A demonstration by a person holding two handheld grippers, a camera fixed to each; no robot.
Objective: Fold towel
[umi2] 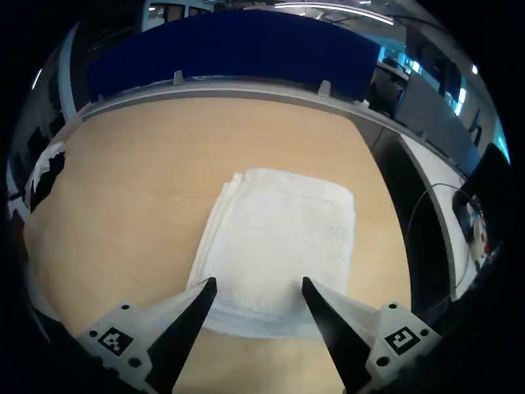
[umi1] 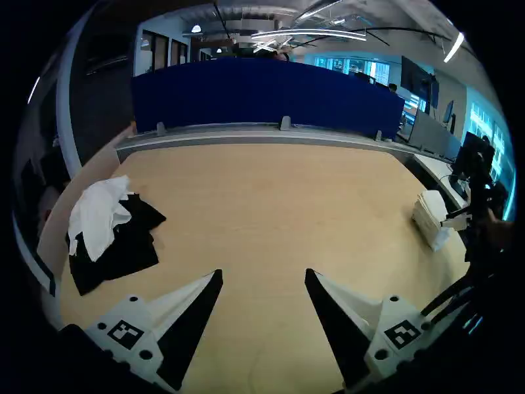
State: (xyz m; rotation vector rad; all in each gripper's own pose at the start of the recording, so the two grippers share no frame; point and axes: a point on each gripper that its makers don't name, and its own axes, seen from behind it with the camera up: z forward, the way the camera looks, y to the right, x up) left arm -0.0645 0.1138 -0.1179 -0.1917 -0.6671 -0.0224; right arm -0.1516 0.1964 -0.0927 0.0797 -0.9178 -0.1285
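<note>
A white towel [umi2: 279,249], folded into a thick rectangle, lies on the wooden table [umi2: 144,177] just ahead of my right gripper [umi2: 258,282]. The right gripper is open, its fingertips hovering over the towel's near edge with nothing between them. In the left gripper view the same folded towel [umi1: 432,217] sits at the table's right edge. My left gripper [umi1: 264,274] is open above bare table [umi1: 262,197]. A heap of white and black cloths [umi1: 108,233] lies at the table's left side, and shows small at the far left in the right gripper view as cloths [umi2: 44,174].
A blue partition [umi1: 262,95] with a grey rail runs along the table's far edge. The other gripper and a hand [umi1: 482,220] show beside the towel at the right. A second desk with a monitor [umi1: 474,154] stands to the right.
</note>
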